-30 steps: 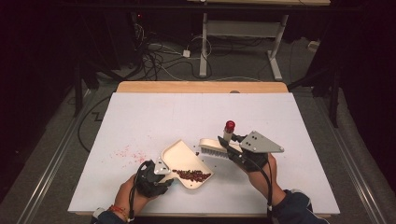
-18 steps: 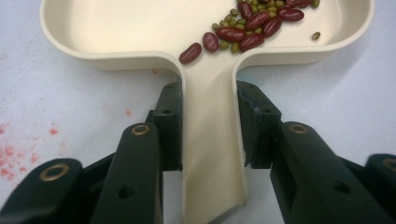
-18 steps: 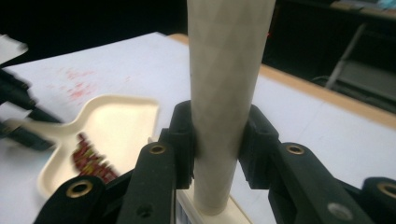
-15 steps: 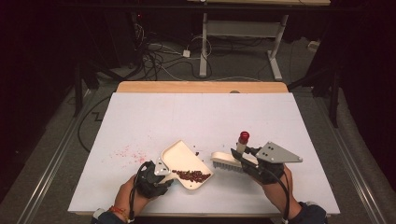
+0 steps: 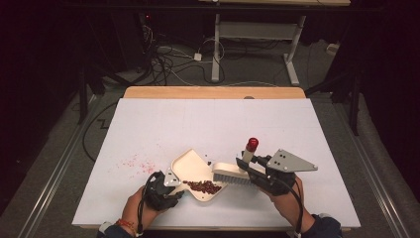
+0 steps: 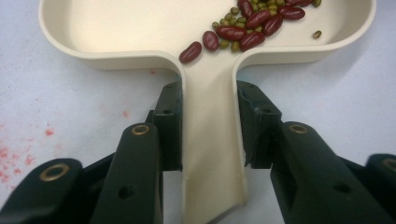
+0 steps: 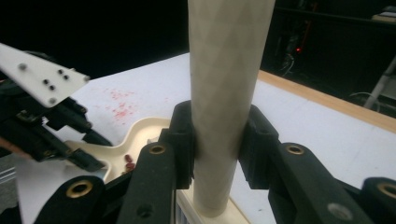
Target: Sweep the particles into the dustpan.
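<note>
High view: a white table [image 5: 213,124] with a wooden strip along its far edge stands on a grey floor in a dark room. Cables [image 5: 168,62] lie on the floor behind it, beside the white legs of a second desk [image 5: 257,29]. Faint red specks [image 5: 133,162] mark the white top left of centre. Near the front edge, the left gripper [image 5: 166,184] holds a cream dustpan [image 5: 190,166] by its handle; the pan lies flat on the table with beans [image 5: 203,186] heaped in its near part. The right gripper [image 5: 252,171] holds a cream brush [image 5: 230,174] whose head sits at the pan's right edge. The brush handle rises tilted to a red tip [image 5: 252,144].

Left gripper view: the jaws clamp both sides of the dustpan [image 6: 140,28] handle. Here the beans [image 6: 243,25] prove to be two kinds, large dark red ones and small green ones, lying where handle meets pan. Red specks [image 6: 28,149] show on the table at the left.

Right gripper view: the jaws grip the brush [image 7: 224,93] handle, which runs upright between them. Beyond are the dustpan [image 7: 140,133], a few beans [image 7: 128,161], the left gripper [image 7: 70,149], red specks [image 7: 119,102], the wooden edge and the dark room.
</note>
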